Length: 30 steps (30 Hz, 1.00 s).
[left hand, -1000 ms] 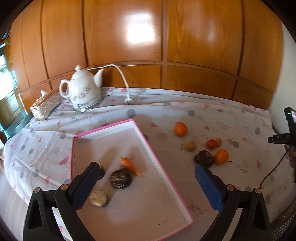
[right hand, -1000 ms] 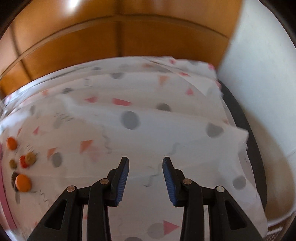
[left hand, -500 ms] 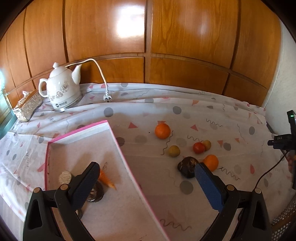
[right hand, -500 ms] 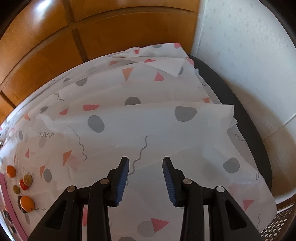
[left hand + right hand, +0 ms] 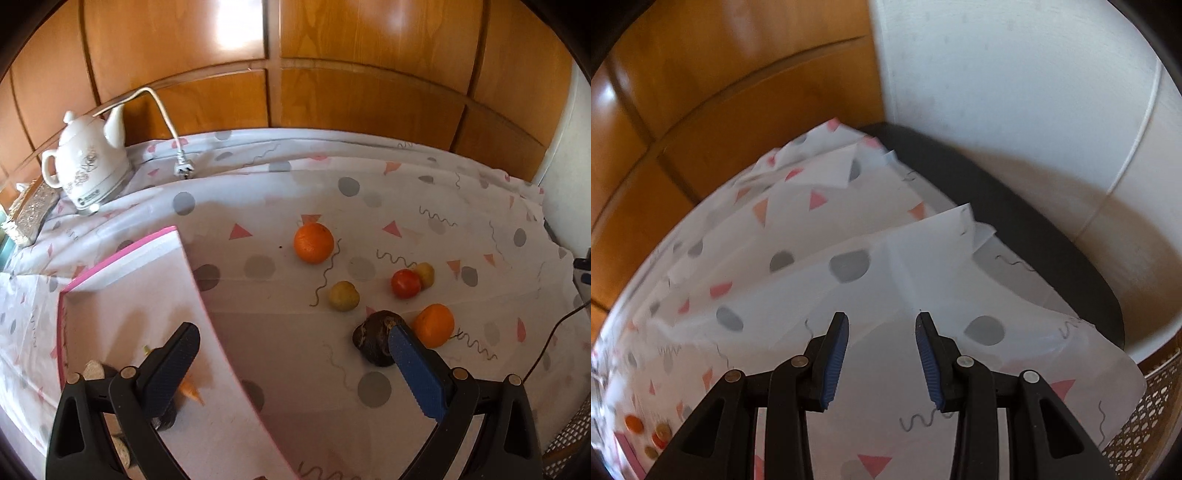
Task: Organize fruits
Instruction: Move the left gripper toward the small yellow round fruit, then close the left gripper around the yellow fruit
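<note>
1. A wood wall (image 5: 332, 55) of big brown panels stands behind the desk (image 5: 1015, 206).
2. Bright light shines on the wood near the top.
3. A white wall (image 5: 1015, 92) meets the wood wall at the right corner.
4. A white cloth (image 5: 369, 192) with grey dots, pink triangles and squiggles covers the desk.
5. The cloth lies in folds, and the dark desk edge shows beside it.
6. A white teapot (image 5: 88, 162) stands at the back left, with a white cord (image 5: 162, 110) and plug near it.
7. A shiny box (image 5: 33, 210) sits left of the teapot.
</note>
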Each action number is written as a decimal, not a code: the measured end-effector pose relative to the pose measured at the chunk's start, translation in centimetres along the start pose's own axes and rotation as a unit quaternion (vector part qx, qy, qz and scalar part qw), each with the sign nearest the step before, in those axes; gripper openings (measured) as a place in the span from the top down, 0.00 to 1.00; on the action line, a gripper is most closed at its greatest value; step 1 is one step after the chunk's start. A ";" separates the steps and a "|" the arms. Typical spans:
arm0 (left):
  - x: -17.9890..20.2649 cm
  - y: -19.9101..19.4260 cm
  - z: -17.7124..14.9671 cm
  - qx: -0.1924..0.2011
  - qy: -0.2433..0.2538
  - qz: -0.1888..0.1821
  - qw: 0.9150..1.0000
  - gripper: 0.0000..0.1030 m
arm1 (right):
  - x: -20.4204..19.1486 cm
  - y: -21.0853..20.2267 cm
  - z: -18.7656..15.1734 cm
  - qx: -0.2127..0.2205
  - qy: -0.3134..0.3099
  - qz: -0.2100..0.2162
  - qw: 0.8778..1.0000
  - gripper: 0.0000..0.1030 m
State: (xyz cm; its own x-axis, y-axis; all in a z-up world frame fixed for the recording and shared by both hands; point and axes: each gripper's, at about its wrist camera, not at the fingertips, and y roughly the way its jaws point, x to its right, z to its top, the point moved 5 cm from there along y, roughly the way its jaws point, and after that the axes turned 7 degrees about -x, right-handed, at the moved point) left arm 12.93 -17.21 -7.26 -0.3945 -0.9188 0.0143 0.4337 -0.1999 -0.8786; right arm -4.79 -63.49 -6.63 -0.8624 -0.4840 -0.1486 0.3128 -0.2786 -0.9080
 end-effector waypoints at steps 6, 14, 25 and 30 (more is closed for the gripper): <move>0.5 3.1 1.2 -0.052 -0.023 -0.029 0.998 0.18 | -0.4 0.0 0.1 -0.001 -0.006 0.014 1.000 0.63; 1.6 5.9 2.6 -0.084 -0.043 -0.057 0.994 0.39 | -0.9 0.1 0.0 -0.004 -0.014 0.021 1.000 0.63; 2.2 8.2 2.5 -0.100 -0.042 -0.055 0.993 0.75 | -1.1 0.4 -0.2 -0.009 -0.017 0.024 1.000 0.63; 0.6 7.5 1.9 -0.095 -0.062 -0.054 0.992 0.75 | -1.5 0.6 -0.4 -0.012 -0.025 0.028 0.999 0.63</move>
State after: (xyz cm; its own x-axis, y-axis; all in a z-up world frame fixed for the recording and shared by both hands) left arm 17.49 -19.95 -12.92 -0.3222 -0.9327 0.1621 0.2292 -0.2430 -0.9426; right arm -3.47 -62.65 -7.10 -0.8228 -0.5390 -0.1802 0.3501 -0.2309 -0.9078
